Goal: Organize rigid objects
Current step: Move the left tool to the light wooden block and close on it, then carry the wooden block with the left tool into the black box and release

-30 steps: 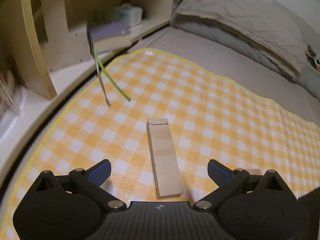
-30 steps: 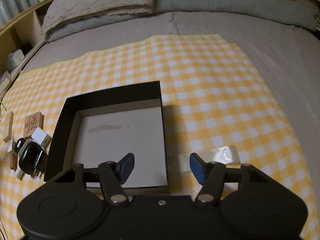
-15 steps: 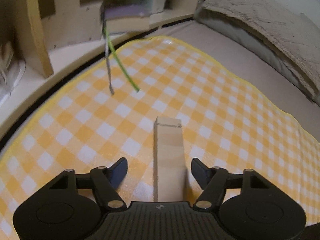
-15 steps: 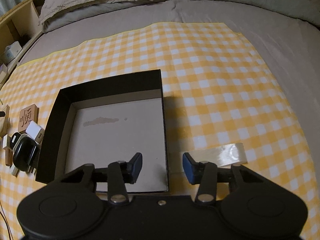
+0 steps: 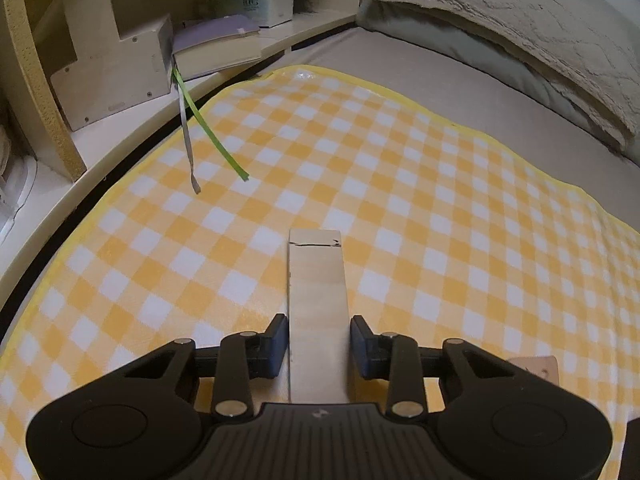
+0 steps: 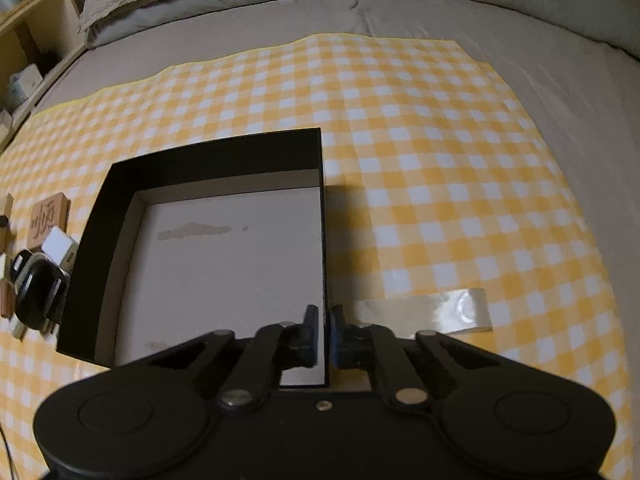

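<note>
Right gripper [image 6: 323,334]: fingers clamped on the right wall of the black box, one finger inside, one outside, at the near end of that wall.
Black box [image 6: 120,208]: open-topped, on the checked cloth; pale floor with a faint smear, nothing inside.
Clear tape strip [image 6: 432,310]: flat on the cloth just right of the box, beside the right gripper.
Left of the box: black plug [image 6: 36,290] and white adapter [image 6: 59,246] close to its left wall; carved wooden tile [image 6: 48,220] just beyond them.
Left gripper [image 5: 319,346]: fingers close on either side of the wooden block; left finger touching, a slight gap at the right one.
Wooden block [image 5: 316,300]: long, lying flat on the cloth, pointing away from the gripper; crack near its far end.
Checked cloth [image 5: 400,184]: yellow and white, spread on the bed.
Beyond the cloth: shelf with a book [image 5: 218,40], its ribbons trailing onto the cloth, and a tissue box [image 5: 260,2]; pillow [image 5: 520,20] at the far right.
</note>
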